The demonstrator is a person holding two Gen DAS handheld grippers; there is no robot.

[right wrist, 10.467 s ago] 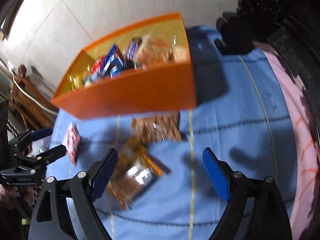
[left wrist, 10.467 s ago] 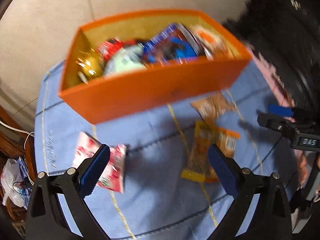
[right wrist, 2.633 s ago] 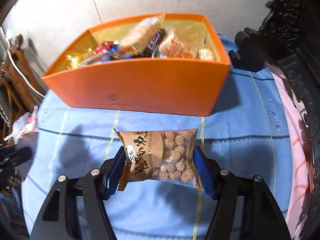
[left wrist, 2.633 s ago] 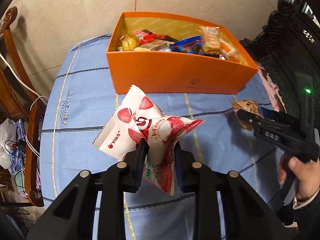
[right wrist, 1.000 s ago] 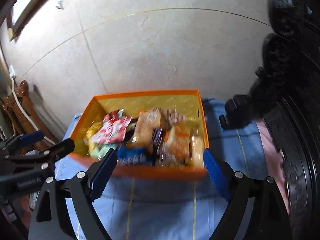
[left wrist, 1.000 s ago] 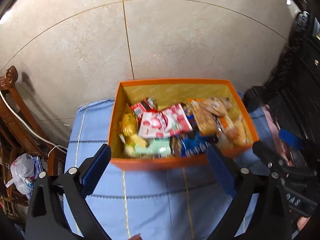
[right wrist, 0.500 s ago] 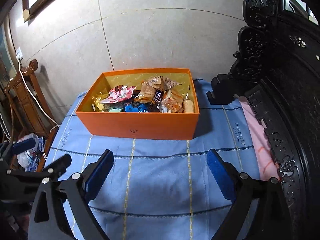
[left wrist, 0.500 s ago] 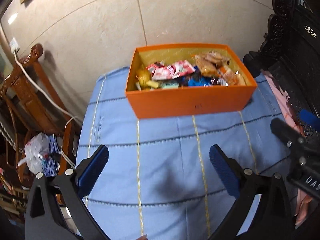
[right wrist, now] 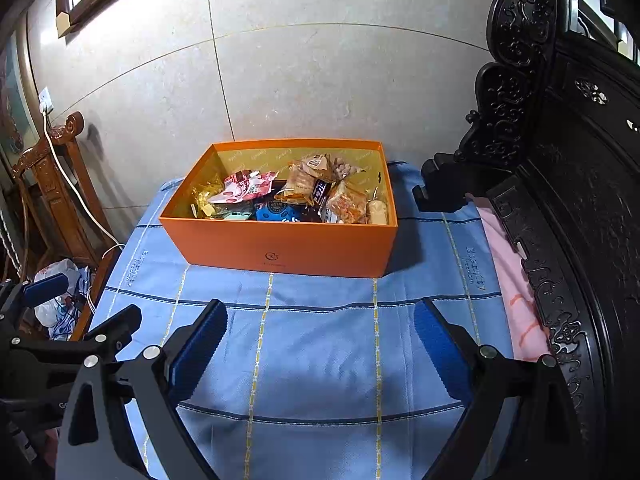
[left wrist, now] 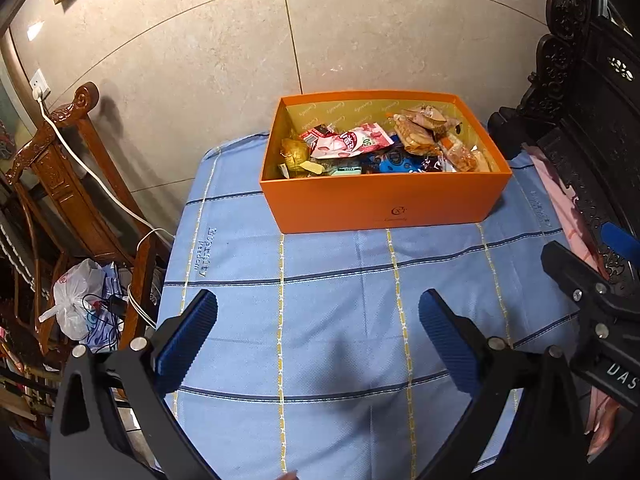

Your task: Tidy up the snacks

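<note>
Both the left gripper (left wrist: 318,334) and right gripper (right wrist: 320,346) have pulled back, jaws apart and empty; every snack packet now sits in the rectangular orange cardboard box (left wrist: 384,202), leaving the blue checked tablecloth (left wrist: 340,292) bare, so sorting looks finished.

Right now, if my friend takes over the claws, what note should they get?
Left claw: open, holding nothing, above the blue cloth.
Right claw: open, holding nothing, above the same cloth.
Snacks: all that show are in the orange box at the far end, with the pink strawberry packet on top.
Done: no snack shows on the cloth.
Left: nothing in sight to pick up; maybe tidy the pile in the box.
</note>
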